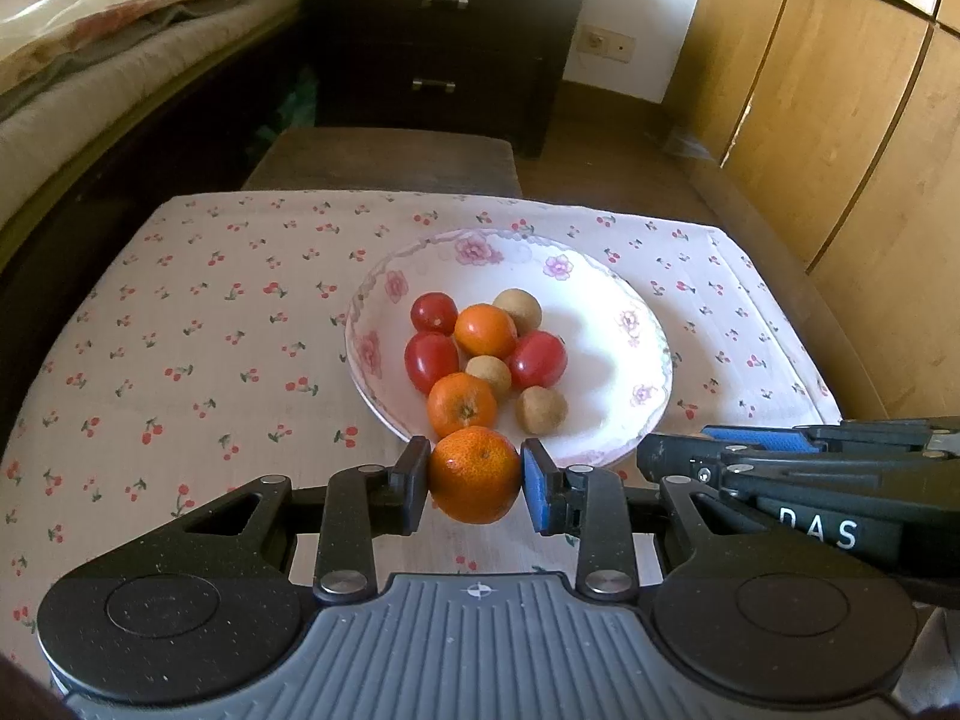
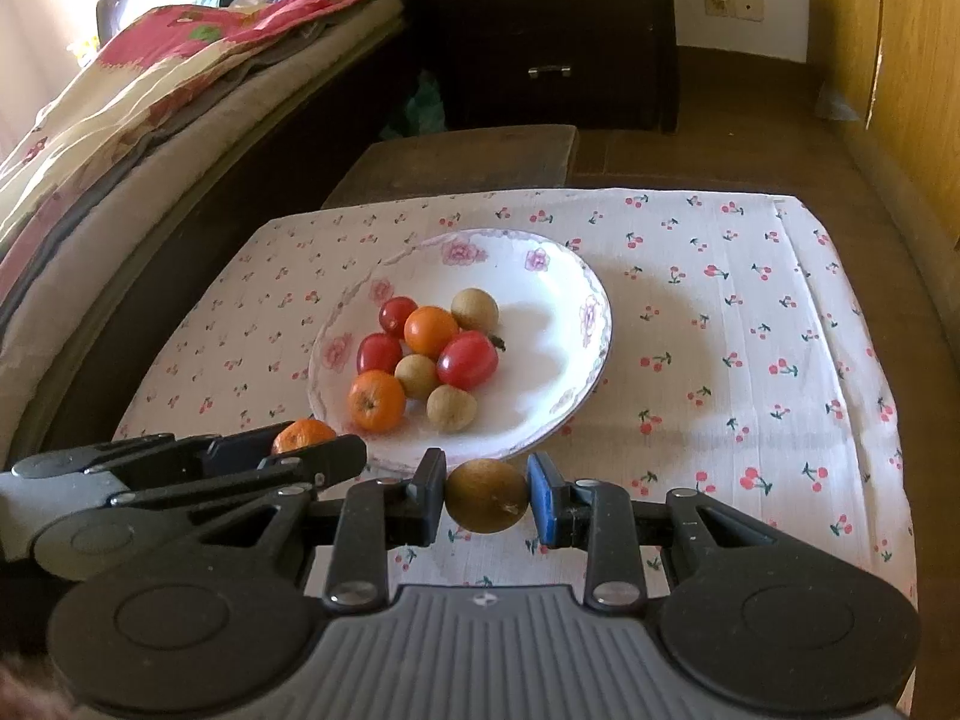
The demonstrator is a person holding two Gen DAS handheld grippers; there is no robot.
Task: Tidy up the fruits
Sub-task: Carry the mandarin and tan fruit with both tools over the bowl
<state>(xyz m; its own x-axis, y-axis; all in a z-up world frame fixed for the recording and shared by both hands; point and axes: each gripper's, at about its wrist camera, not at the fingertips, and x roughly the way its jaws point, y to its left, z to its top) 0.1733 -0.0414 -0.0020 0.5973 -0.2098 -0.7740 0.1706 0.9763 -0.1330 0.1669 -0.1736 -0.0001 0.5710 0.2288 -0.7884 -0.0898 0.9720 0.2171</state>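
A white flowered plate [image 1: 600, 306] [image 2: 552, 288] sits mid-table holding two tangerines, three red tomatoes [image 1: 537, 359] [image 2: 467, 360] and three small brown fruits [image 1: 541, 410] [image 2: 451, 407]. My left gripper [image 1: 475, 476] is shut on a tangerine [image 1: 474, 474], held just in front of the plate's near rim; that tangerine also shows in the right wrist view [image 2: 303, 435]. My right gripper [image 2: 487, 495] is shut on a brown round fruit [image 2: 487, 495], held at the plate's near rim. The right gripper also shows in the left wrist view [image 1: 774, 450], at the right.
The table has a cherry-print cloth [image 1: 210, 330] [image 2: 750, 330]. A bed [image 1: 90, 60] runs along the left, a dark drawer unit [image 1: 444, 42] stands behind, a brown stool [image 1: 390, 159] sits at the far table edge, and wooden wardrobe doors [image 1: 840, 120] are on the right.
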